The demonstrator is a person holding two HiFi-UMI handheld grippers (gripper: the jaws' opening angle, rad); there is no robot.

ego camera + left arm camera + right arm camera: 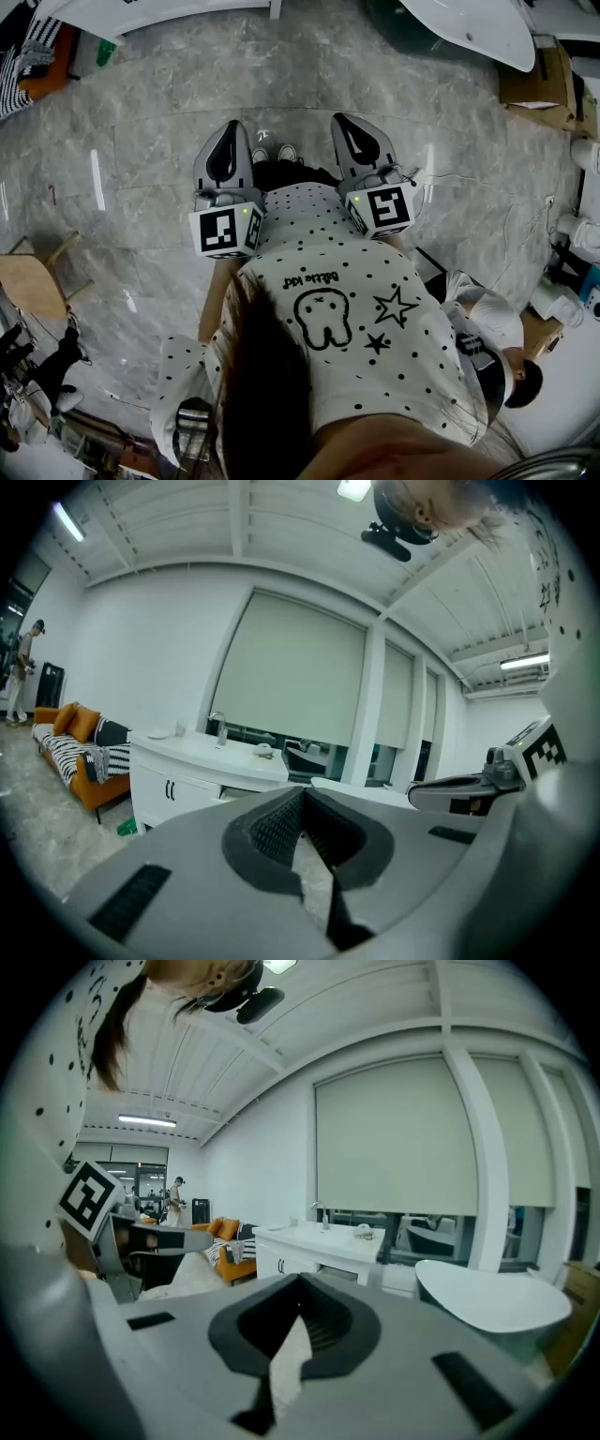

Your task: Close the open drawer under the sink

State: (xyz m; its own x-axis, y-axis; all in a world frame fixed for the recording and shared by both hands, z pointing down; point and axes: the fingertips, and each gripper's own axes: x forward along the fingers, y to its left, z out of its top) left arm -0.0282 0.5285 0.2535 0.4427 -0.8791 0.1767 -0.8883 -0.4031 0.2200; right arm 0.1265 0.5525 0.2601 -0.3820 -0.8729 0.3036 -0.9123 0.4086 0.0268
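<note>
A white sink cabinet [178, 766] with a faucet [217, 726] stands across the room, far from both grippers. It also shows in the right gripper view as the cabinet [314, 1241]. Its lower front is partly hidden behind my jaws, so I cannot make out the drawer. In the head view my left gripper [228, 127] and right gripper [349, 122] are held side by side at chest height over the grey marble floor. Both are shut with nothing in them. The left gripper [302, 793] points toward the cabinet, as does the right gripper [300, 1281].
A white bathtub [492, 1302] sits right of the cabinet. An orange sofa [80, 761] with a striped cushion stands to its left. Another person [497, 333] crouches at my right, near cables and boxes [539, 80]. A wooden chair [33, 286] is at my left.
</note>
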